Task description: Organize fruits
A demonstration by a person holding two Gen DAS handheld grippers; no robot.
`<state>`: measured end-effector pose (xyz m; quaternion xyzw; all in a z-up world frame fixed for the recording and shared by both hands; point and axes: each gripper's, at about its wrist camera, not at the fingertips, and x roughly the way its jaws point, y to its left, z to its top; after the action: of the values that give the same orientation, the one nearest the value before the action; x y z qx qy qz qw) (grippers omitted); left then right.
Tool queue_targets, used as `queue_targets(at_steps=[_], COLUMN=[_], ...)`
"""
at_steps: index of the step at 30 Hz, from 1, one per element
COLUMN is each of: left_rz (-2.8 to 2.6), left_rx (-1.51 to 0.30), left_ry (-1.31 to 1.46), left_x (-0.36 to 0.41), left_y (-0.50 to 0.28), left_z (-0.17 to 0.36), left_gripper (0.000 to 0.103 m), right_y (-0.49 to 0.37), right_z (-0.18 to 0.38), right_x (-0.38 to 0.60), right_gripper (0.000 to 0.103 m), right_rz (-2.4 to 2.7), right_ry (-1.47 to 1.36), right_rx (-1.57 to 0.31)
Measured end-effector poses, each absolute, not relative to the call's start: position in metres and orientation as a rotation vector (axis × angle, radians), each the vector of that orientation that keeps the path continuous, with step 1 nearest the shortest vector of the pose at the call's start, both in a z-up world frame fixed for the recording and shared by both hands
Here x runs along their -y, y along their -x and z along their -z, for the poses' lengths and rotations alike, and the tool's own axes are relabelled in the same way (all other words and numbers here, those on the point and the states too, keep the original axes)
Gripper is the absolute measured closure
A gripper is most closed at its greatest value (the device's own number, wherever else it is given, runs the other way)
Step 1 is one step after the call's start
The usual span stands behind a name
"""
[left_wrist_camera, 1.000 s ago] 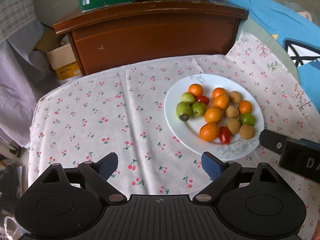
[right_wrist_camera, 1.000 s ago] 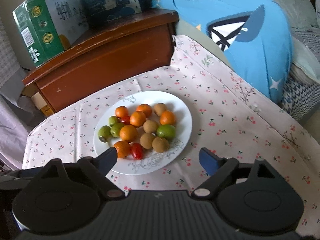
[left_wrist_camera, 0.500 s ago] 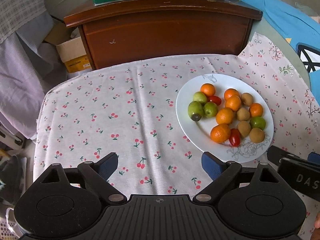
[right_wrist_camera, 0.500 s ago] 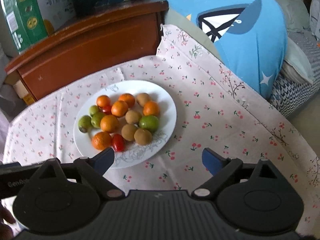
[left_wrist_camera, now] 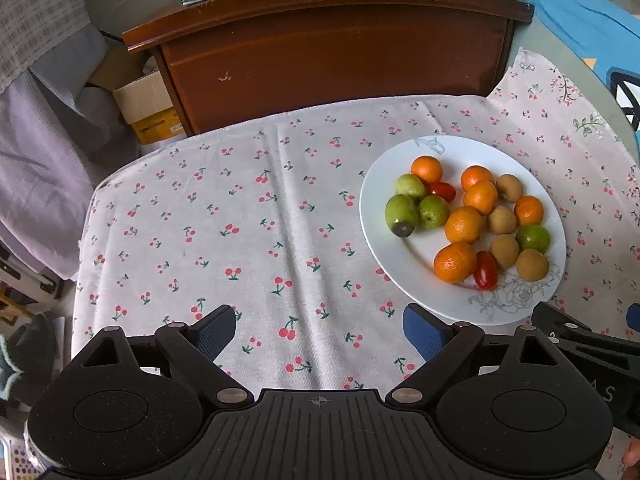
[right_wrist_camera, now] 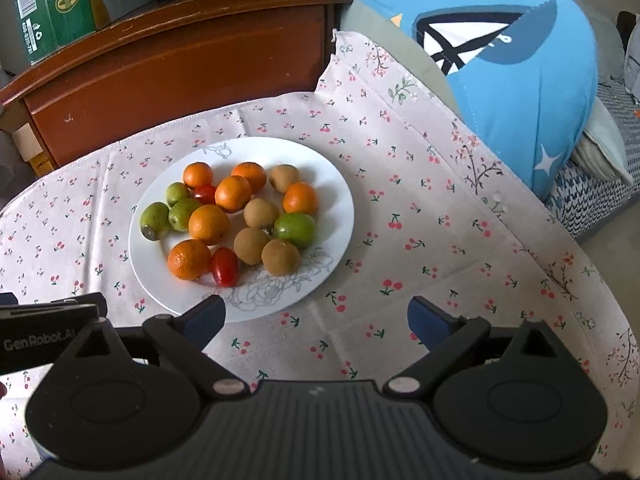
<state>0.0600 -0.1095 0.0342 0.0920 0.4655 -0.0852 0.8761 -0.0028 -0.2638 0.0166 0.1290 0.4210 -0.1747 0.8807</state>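
Right now the round white ceramic plate (right_wrist_camera: pixel 338 216) rests on the cherry-print cotton tablecloth (left_wrist_camera: pixel 248 240), heaped with small oranges, green fruits, brown kiwis and red tomatoes; the left gripper (left_wrist_camera: pixel 319 330) is spread wide and empty, the right gripper's (right_wrist_camera: pixel 316 318) jaws have just been opening, nothing between them

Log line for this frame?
phase: approach | left gripper: open, empty | right gripper: opening, empty | fruits: all on plate
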Motion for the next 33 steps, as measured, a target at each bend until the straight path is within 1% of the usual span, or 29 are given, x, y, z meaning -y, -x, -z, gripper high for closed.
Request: queue_targets(at_steps=[33], left_rz=[0.14], left_rx=[-0.986], left_ry=[-0.22], left_x=[0.1107], left_y=[-0.0626], left_z=[-0.0279], left_gripper=[0.011], right_y=[-0.0018], right_z=[-0.0122], right_x=[0.26], right_gripper=[0.006], right_rz=[0.357], right_ry=[-0.248], right_rx=[-0.885])
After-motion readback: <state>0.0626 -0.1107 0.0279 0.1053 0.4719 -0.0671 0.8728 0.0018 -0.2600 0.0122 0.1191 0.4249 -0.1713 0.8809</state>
